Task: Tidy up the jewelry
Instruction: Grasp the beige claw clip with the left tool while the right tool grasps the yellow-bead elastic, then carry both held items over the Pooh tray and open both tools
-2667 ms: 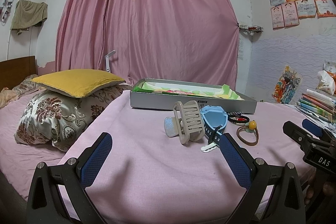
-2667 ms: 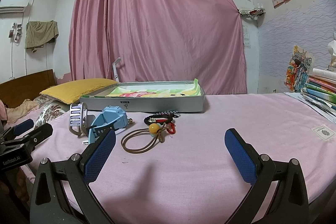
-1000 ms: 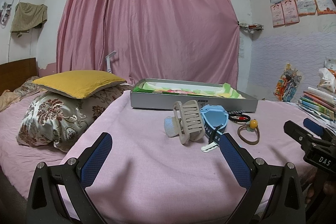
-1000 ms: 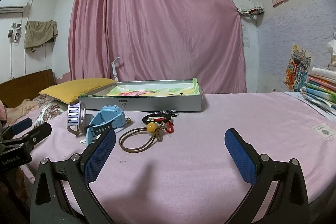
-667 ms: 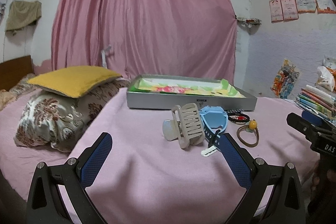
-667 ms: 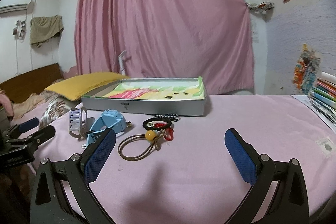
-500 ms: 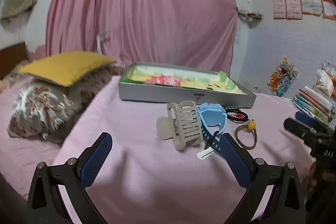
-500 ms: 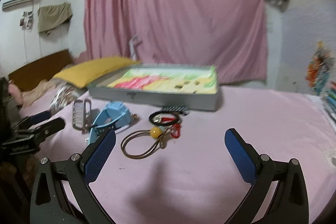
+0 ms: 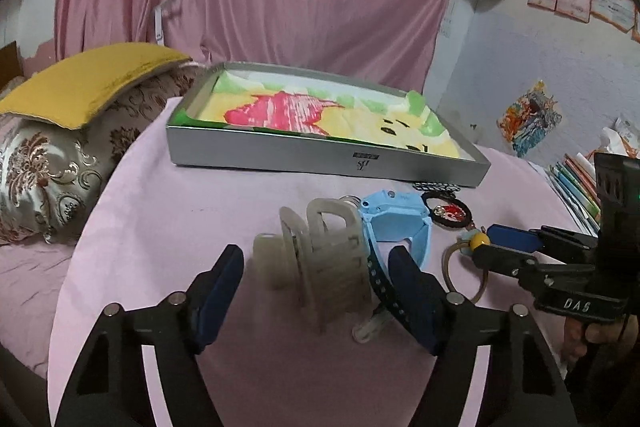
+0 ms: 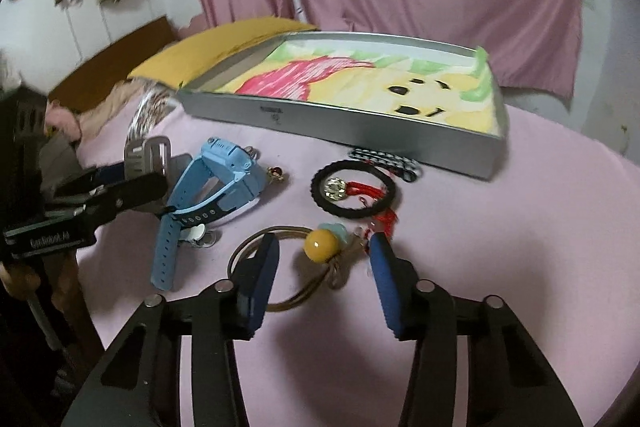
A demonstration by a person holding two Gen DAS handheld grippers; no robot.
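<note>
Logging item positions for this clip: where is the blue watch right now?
The blue watch lies on the pink bedspread in front of the silver tray, between the beige hair claw on its left and the black bracelet on its right.

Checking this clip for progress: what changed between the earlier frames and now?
Both grippers came down and forward: the left gripper now straddles the hair claw, the right gripper the bead hair tie. Both jaws narrowed but remain open; nothing is gripped. Watch, tray and other items unmoved.
</note>
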